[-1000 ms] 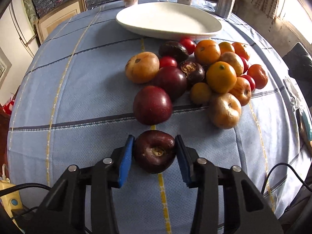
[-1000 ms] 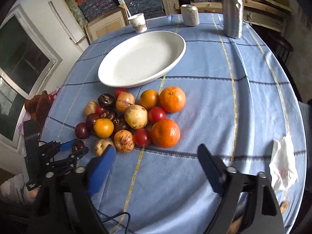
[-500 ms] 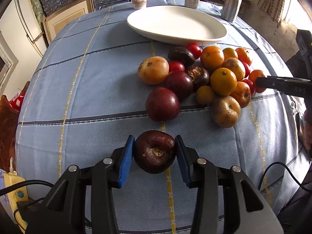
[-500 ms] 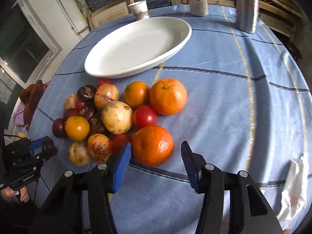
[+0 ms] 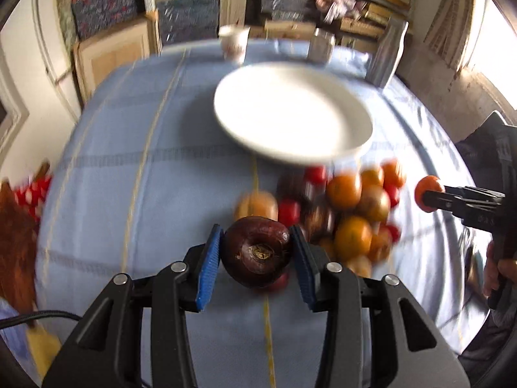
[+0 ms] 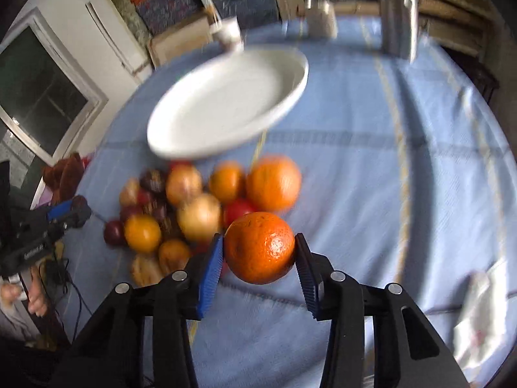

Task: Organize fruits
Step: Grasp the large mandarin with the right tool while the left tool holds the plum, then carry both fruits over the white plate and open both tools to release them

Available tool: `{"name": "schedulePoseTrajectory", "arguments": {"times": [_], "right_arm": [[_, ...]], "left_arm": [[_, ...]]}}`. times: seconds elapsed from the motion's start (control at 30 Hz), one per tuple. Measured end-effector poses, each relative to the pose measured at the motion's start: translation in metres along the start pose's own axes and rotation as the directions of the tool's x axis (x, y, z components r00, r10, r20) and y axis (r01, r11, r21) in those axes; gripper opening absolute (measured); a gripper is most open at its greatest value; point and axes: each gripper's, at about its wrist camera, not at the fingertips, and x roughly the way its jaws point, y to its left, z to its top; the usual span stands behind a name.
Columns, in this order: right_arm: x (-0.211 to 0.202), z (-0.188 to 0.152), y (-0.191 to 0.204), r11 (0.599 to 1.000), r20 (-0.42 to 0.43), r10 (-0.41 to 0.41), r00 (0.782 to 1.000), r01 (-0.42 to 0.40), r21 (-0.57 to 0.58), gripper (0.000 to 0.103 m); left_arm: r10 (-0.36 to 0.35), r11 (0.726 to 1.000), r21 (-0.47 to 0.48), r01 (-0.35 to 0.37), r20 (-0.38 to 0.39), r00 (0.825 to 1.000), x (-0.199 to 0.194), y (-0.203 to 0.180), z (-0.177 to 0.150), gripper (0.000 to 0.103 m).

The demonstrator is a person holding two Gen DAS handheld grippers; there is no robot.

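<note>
A dark purple fruit (image 5: 257,252) is clamped between the blue pads of the left gripper (image 5: 257,253), whose jaws are set narrow and pressed against both of its sides, the dried stem end turned toward the camera. Beyond this gripper's tips and a little to their right, the blurred fruit pile (image 5: 349,213) is seen on the blue tablecloth (image 5: 129,161), and farther ahead the empty white plate (image 5: 290,113) is found. An orange (image 6: 260,247) is caught between the pads of the right gripper (image 6: 260,252), whose jaws are closing onto it, with both pads already against its skin. Ahead of that gripper and to its left the rest of the fruit is gathered, a second large orange (image 6: 274,182) lying just past the held one, and the plate is seen beyond the pile. A white cloth (image 6: 478,317) is seen on the tablecloth well off to the right of this gripper.
</note>
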Motion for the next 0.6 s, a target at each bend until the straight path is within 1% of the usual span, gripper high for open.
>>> {"name": "schedulePoseTrajectory", "arguments": {"times": [0.07,0.1,0.13,0.2,0.27,0.33,0.43,0.5,0.6], "right_arm": [[-0.011,0.032,0.006,1.0,0.068,-0.004,0.998,0.006,-0.025,0.045],[-0.011,0.046,0.01,0.999,0.087,-0.008,0.996,0.011,-0.038,0.045],[-0.009,0.054,0.013,0.999,0.097,-0.01,0.995,0.014,-0.046,0.045],[0.006,0.074,0.021,0.998,0.108,-0.007,0.994,0.014,-0.061,0.045],[0.033,0.089,0.028,0.998,0.084,-0.014,0.996,0.019,-0.064,0.045],[0.059,0.097,0.033,0.998,0.055,-0.02,0.998,0.023,-0.062,0.045],[0.085,0.102,0.037,0.998,0.017,-0.031,0.999,0.032,-0.062,0.045],[0.094,0.102,0.04,0.996,0.003,-0.045,0.999,0.045,-0.078,0.045],[0.108,0.102,0.04,0.995,-0.027,-0.056,0.998,0.053,-0.09,0.046]], "left_arm": [[-0.006,1.0,0.023,0.005,0.037,0.999,0.001,-0.003,0.03,0.041],[-0.011,0.999,0.032,0.009,0.045,0.999,0.006,-0.005,0.044,0.041],[-0.017,0.999,0.042,0.015,0.053,0.998,0.013,-0.007,0.059,0.041],[-0.013,0.999,0.051,0.01,0.058,0.998,0.03,-0.011,0.079,0.041],[-0.019,0.999,0.038,0.017,0.033,0.999,0.056,-0.013,0.096,0.041],[-0.015,0.999,0.036,0.015,0.014,1.0,0.076,-0.016,0.103,0.041],[-0.005,0.999,0.035,0.005,-0.018,1.0,0.104,-0.019,0.106,0.042],[-0.012,1.0,0.022,0.013,-0.04,0.999,0.117,-0.017,0.105,0.042],[-0.001,1.0,0.02,0.002,-0.059,0.998,0.132,-0.018,0.102,0.042]]}}
